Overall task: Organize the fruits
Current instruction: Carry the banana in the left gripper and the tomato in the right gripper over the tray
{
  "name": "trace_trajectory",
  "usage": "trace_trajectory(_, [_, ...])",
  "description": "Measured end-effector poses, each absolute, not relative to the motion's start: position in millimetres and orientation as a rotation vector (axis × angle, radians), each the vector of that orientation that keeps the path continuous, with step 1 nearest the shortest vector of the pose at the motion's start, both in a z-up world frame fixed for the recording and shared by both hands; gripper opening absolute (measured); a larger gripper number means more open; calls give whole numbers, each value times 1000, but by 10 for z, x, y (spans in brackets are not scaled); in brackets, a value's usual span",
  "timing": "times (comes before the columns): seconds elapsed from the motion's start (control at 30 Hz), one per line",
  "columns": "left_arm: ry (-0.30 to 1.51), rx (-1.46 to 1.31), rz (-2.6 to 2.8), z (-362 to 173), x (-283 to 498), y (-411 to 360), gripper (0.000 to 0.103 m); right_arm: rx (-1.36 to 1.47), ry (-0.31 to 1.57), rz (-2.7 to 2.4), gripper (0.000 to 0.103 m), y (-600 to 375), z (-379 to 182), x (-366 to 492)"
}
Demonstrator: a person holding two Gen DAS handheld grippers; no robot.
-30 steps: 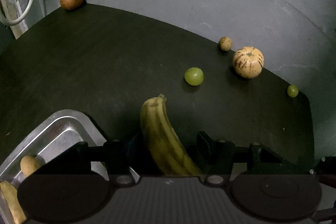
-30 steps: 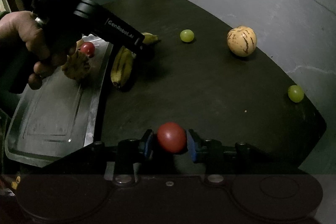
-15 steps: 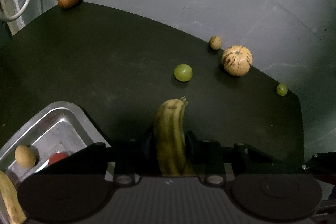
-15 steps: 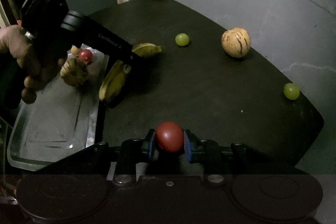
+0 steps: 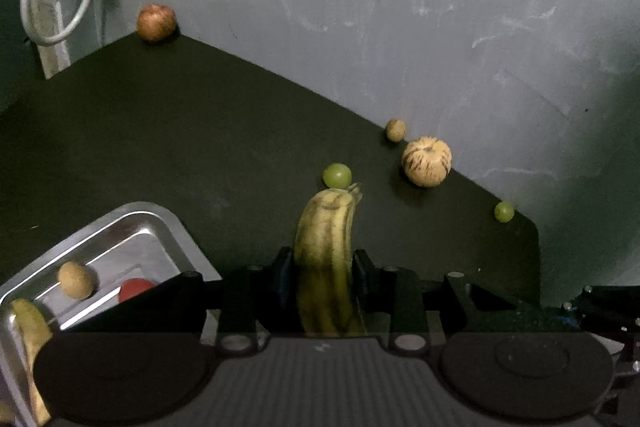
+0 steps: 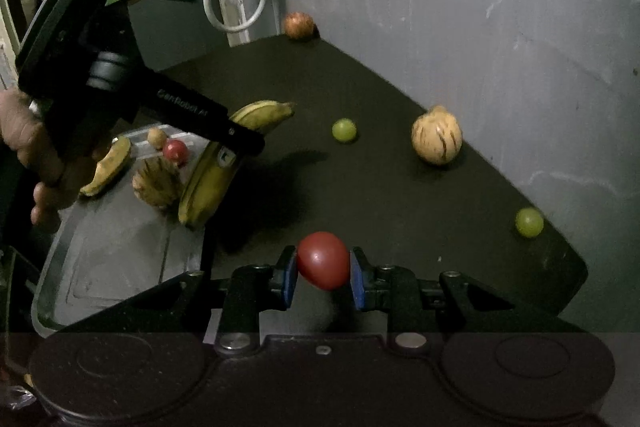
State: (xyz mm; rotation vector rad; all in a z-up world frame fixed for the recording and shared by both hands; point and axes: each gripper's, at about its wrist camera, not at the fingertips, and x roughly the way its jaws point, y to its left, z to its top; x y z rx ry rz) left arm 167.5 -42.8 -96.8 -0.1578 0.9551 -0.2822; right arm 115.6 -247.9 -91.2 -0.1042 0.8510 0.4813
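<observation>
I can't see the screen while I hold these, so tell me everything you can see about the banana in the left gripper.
The banana is clamped between the fingers of the left gripper, lifted off the dark table. Its peel is dull yellow-green with brown speckles and a dark stem tip pointing forward toward a green grape. In the right wrist view it looks like two joined bananas, hanging near the metal tray's edge.

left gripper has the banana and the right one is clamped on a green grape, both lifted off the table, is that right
Not quite. The right gripper is clamped on a red tomato, not a green grape; the right wrist view shows it between the blue pads. Both green grapes lie loose on the black table. The rest holds: the left gripper has the banana.
</observation>
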Motion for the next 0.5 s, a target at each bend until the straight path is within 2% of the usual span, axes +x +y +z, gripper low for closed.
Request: trace_trajectory(0.5, [865, -218, -195, -596, 1006, -155, 34, -149, 736, 582, 29, -2325, -476, 1077])
